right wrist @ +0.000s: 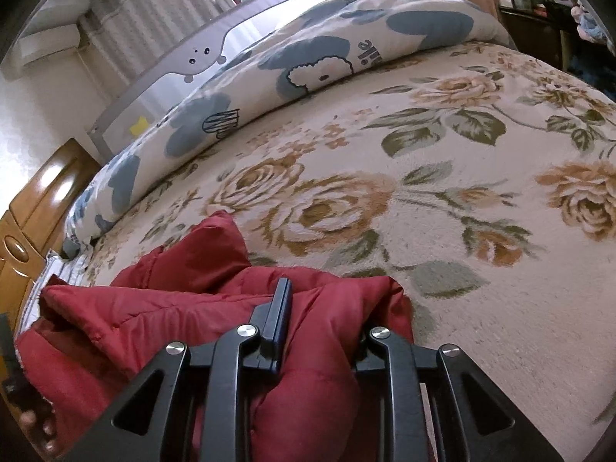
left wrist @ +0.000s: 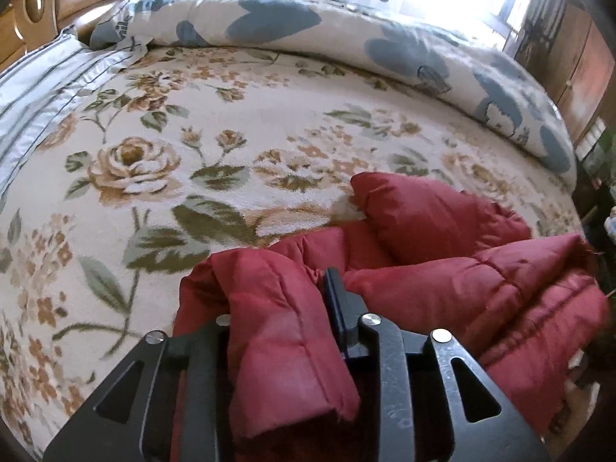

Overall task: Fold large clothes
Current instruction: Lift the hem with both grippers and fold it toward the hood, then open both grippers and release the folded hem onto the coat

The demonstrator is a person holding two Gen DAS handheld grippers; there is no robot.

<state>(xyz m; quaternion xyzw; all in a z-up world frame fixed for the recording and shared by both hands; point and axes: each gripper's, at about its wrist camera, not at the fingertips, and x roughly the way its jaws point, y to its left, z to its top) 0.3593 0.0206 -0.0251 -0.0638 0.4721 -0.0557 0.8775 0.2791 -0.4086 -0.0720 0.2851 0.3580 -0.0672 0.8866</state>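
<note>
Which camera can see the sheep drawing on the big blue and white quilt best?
The right wrist view. There the white sheep drawing sits whole and sharp on the rolled blue and white quilt. The left wrist view shows the same quilt across the far side of the bed, but only a small, blurred sheep near its right end.

Cloth on cloth, framed by polished wood.
I see a smooth quilted red jacket (left wrist: pixel 442 269) on a fuzzy flowered blanket (left wrist: pixel 231 123), by a glossy wooden headboard (left wrist: pixel 42 4).

Both wrist views sit close over the red padded garment (left wrist: pixel 442 269) in the lower frame, angled down across the floral bed (left wrist: pixel 192 134). Left view faces the quilt (left wrist: pixel 346 38), headboard (left wrist: pixel 38 0) upper left. Right view shares them.
</note>
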